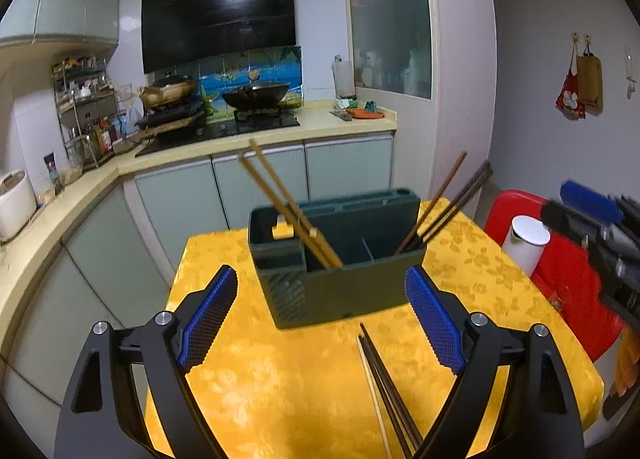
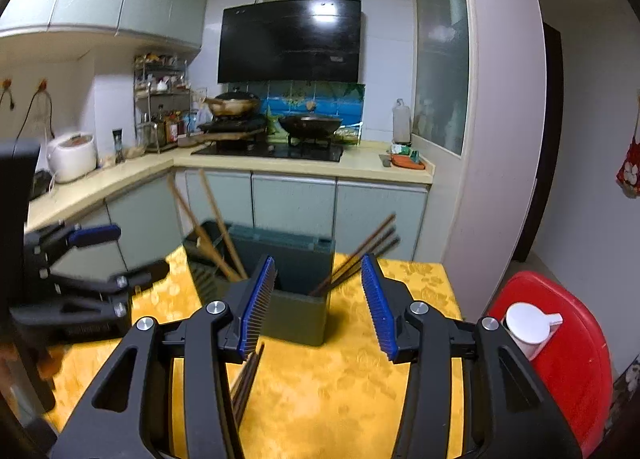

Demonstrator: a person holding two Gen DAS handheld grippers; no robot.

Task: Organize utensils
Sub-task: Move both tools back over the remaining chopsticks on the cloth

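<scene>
While dark chopsticks [image 1: 444, 205] lean right, the holder [image 1: 340, 259] carries light chopsticks [image 1: 286, 205] left.

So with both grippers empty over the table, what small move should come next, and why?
Probably lower the left gripper onto the dark chopsticks lying loose on the yellow tablecloth. They lie nearly under its open fingers, while the green utensil holder behind already holds the other chopsticks.

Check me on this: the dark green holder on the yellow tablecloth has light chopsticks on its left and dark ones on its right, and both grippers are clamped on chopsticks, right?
Not quite. Neither gripper holds anything: the left gripper and right gripper are both open and empty, as each wrist view shows. The loose chopsticks lie on the tablecloth. The holder is as you described.
</scene>
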